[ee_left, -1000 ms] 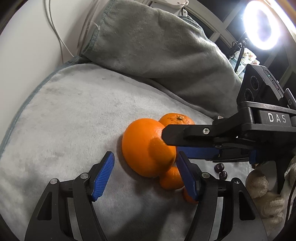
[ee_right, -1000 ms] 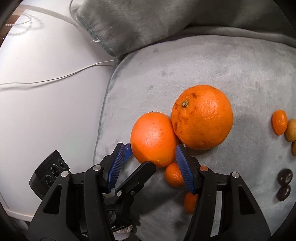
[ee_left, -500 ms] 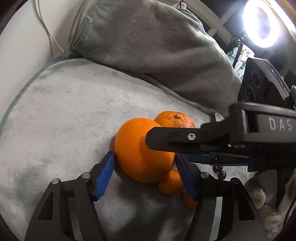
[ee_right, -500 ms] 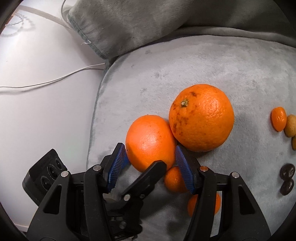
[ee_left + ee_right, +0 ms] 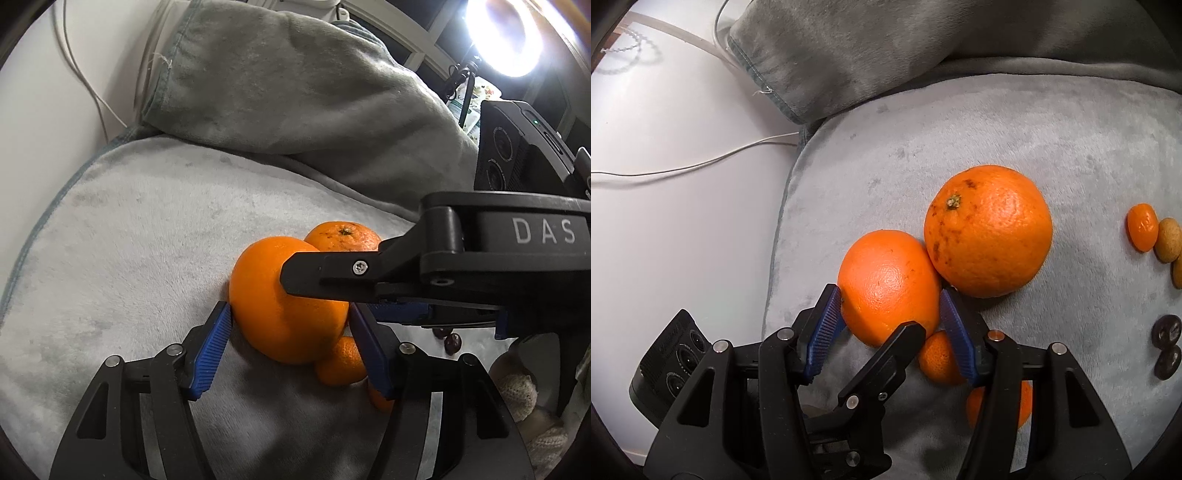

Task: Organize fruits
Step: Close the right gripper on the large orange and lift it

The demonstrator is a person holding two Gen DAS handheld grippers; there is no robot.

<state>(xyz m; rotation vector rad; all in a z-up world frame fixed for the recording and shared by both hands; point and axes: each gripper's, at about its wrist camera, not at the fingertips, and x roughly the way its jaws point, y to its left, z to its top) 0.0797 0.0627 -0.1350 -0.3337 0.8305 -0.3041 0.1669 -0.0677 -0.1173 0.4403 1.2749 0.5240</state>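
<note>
On the grey plush blanket (image 5: 1015, 129), the left gripper (image 5: 290, 334) and right gripper (image 5: 892, 317) are both closing about halfway onto the smaller orange (image 5: 888, 286), pads touching its sides. It is looking firm, round, roll-prone; gripping at its widest middle seems best.

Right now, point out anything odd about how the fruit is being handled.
Both claws are on one fruit: the left claw and the right claw each bracket the same smooth orange, crossing each other. It also leans against the bigger speckled orange, with a small mandarin crowded beneath.
</note>
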